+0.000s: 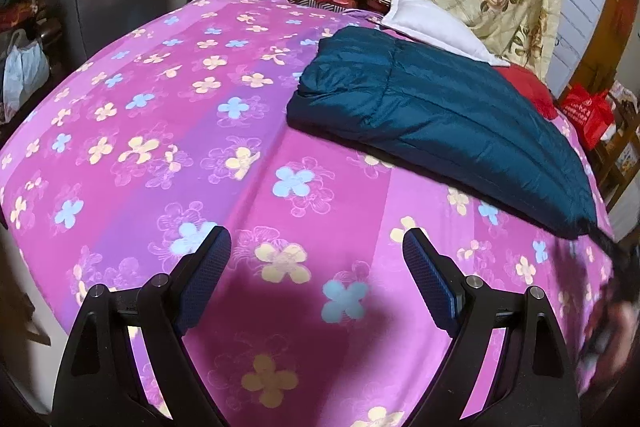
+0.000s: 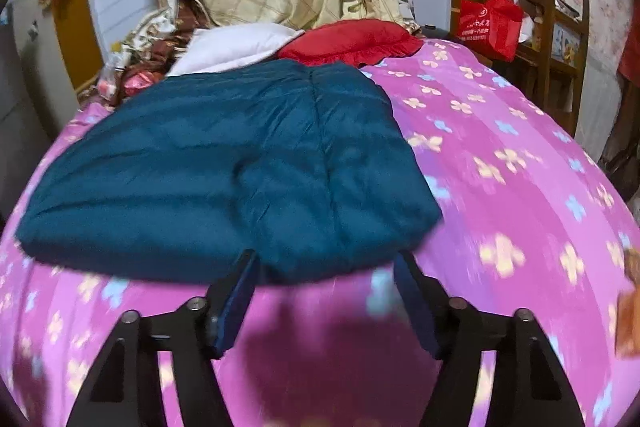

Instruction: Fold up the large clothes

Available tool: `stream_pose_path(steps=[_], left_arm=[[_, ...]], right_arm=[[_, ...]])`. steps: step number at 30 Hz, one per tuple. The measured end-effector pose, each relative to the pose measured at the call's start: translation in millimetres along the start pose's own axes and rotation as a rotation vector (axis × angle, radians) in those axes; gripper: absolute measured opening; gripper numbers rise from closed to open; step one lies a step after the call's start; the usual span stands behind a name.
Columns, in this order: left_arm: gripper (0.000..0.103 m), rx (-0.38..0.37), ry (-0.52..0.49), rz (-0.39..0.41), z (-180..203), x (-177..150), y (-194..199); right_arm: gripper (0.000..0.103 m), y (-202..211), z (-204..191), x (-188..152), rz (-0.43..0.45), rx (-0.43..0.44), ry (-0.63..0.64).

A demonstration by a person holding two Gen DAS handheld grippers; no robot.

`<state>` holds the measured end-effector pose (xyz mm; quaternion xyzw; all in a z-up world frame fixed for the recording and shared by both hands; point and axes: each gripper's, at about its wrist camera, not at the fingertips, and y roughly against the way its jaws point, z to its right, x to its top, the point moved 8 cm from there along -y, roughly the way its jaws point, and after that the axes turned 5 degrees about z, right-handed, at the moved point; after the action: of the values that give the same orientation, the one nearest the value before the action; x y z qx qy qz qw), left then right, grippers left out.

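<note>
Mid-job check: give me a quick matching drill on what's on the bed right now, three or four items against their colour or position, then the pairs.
Items:
1. padded jacket
2. pillow
3. carrier bag
4. left tool

Descriptions:
A. open, over bare flowered sheet
B. teal, folded flat on the bed
C. red, beside the bed on wooden furniture
D. red with frilled edge, on the bed behind the jacket

Pairs: 1-B, 2-D, 3-C, 4-A
</note>
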<state>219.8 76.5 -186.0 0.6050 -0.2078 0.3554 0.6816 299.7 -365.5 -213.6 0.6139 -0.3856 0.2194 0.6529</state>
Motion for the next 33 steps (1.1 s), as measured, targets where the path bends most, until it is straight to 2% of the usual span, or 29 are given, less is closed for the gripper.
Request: stream_pose_path(steps=[3,6,9,11,16,19,22,27,33], left_arm=[[0.088,0.015,-0.022,0.001,2.9,-1.4,-0.4],[0.088,0.018,-0.025,0.006,2.8,-1.5,2.6],[0.088,0.003,-0.022,0.010,3.5,-2.5,8.1],[0.088,-0.004,-0.027,0.012,5.2,-5.1,13.3],[0.088,-0.011,-0.040,0.043,10.7,-10.7,33.2],[0.088,0.000,-0.061,0.074,12.3,-9.7,47.4],[0.088,-0.001,-0.054,0.089,9.0,-6.5,56.3],[0.088,-0.009,-0.031,0.086,6.8,-5.4,59.9],[0.088,-0.017,-0.066,0.081,19.2,-10.3,56.8]], right_arm=[[0.062,-22.3,5.9,10.3,-0.039,-0.017,-0.016],[0.062,-13.3,6.5,18.0,-0.048,-0.060,0.019],[0.062,18.2,3.2,16.6,-0.009,-0.011,0.003],[0.062,42.6,-1.3,5.7,-0.012,0.046,-0.012],[0.063,84.8,-7.1,-21.2,-0.035,0.113,0.000],[0.071,105.7,-7.1,-31.6,-0.038,0.158,-0.001],[0.074,122.6,-3.4,-36.5,-0.026,0.177,-0.007],[0.076,136.4,0.7,-47.7,-0.018,0.208,-0.033],[0.076,132.0,-1.0,-64.2,-0.020,0.210,-0.038]])
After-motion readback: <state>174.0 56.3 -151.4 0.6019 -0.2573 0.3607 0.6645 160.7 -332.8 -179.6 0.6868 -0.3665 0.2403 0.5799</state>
